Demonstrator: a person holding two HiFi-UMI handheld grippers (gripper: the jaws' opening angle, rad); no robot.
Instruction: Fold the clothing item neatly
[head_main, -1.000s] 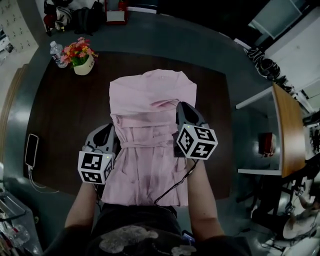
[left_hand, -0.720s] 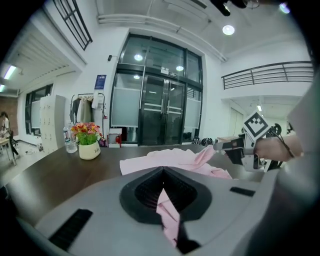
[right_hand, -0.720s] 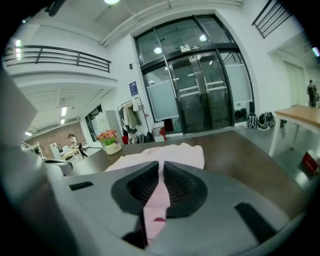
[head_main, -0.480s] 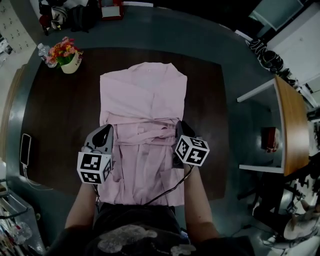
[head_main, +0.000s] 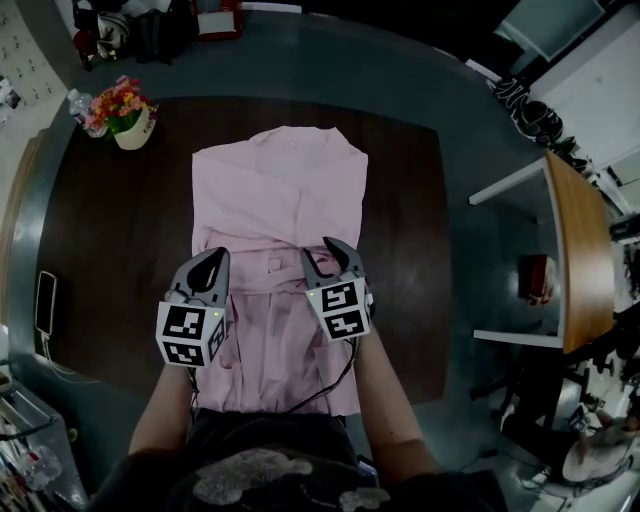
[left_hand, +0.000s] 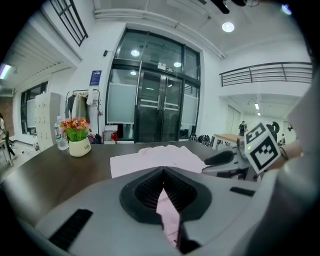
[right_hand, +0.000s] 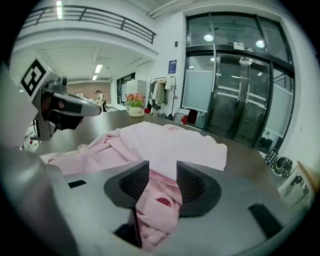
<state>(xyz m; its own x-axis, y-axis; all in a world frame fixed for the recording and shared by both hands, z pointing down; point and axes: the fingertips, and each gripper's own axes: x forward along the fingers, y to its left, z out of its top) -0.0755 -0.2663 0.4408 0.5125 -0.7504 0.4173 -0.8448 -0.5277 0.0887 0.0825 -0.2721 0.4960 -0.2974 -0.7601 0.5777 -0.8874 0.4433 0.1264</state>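
garment (head_main: 275, 195): pink, flat on table (head_main: 110, 230), bunched mid | left gripper (head_main: 214, 260): pinching its fabric | right gripper (head_main: 328, 257): jaws just opened, fabric loose between

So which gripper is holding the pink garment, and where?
The left gripper is shut on the pink cloth garment, at its left edge, mid-length. The right gripper has just been opening its jaws; fabric lies loose between them.

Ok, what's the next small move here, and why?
Probably open the left tool: it is shut on a pinch of the pink garment, while the jaws of the right tool have just been opening with fabric loose between them, and the garment lies spread on the table.
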